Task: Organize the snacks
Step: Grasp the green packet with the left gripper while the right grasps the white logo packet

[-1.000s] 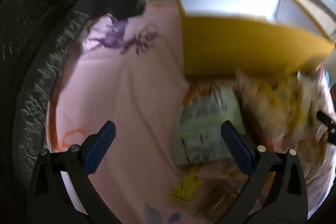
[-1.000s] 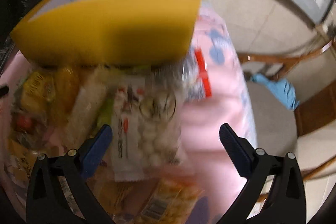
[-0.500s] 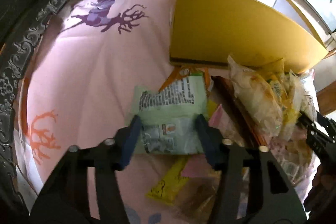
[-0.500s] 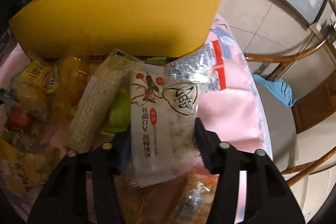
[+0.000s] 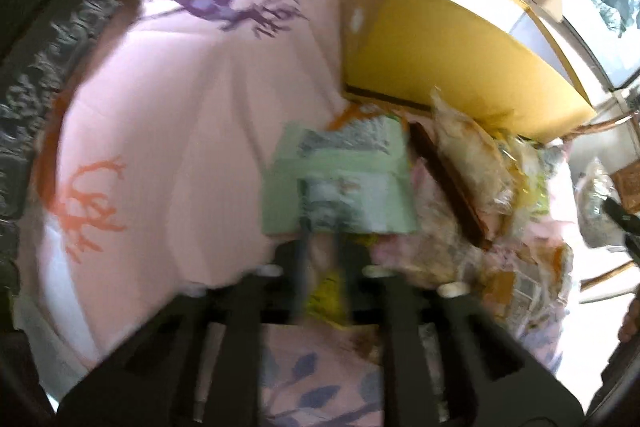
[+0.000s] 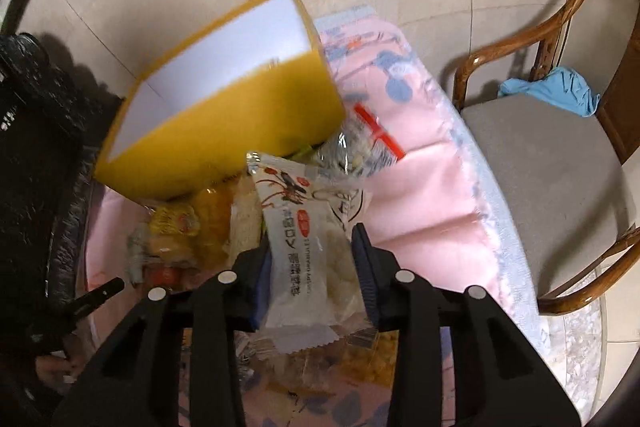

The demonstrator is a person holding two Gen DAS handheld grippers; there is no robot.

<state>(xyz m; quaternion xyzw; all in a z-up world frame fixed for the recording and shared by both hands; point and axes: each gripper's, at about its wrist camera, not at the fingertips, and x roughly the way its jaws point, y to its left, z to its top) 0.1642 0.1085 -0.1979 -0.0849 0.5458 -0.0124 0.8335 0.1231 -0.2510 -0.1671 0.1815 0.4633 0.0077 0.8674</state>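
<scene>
Right gripper clamped on white snack packet (lifted); left gripper pinching green snack bag, yellow box beyond

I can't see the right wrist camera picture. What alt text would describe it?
The right gripper is shut on a white snack packet with printed Chinese text, held above a pile of snacks on a pink cloth. Behind the pile stands an open yellow box with a white inside; a wooden chair with a blue cloth is at the right.
</scene>
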